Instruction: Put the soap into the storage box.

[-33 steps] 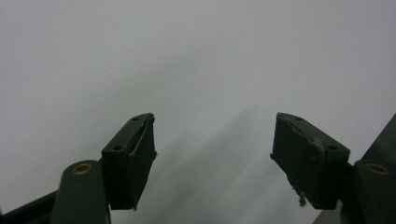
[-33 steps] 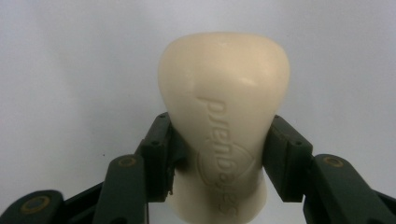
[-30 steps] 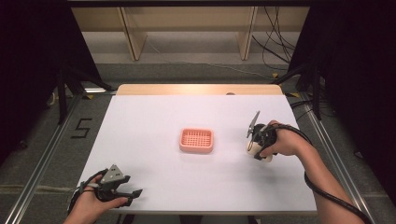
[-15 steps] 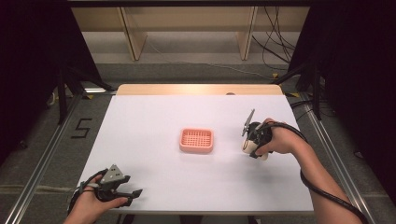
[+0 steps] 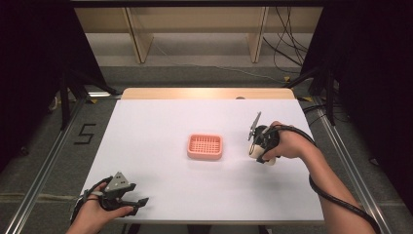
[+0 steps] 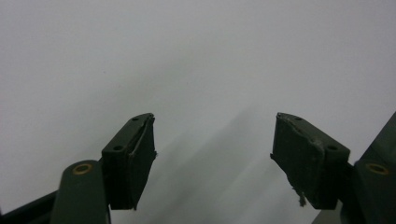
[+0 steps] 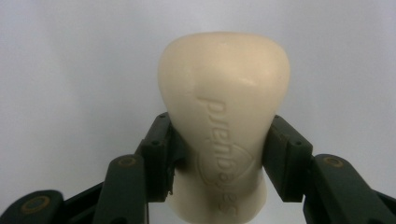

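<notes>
Clearly cream soap bar (image 7: 224, 126), embossed lettering, between right tongs (image 7: 222, 154).

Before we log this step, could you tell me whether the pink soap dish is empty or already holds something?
Empty. The soap dish shows only its bare ribbed bottom, and the soap is clamped in the right tool.

Soap bar (image 7: 223, 121): cream, embossed lettering. Soap dish (image 5: 205, 146): salmon-pink, grid-slotted base. Table (image 5: 160, 117): white top, light wood far edge. Right gripper (image 7: 224, 154) jaws: black.

Bright, even light (dark surroundings)
</notes>
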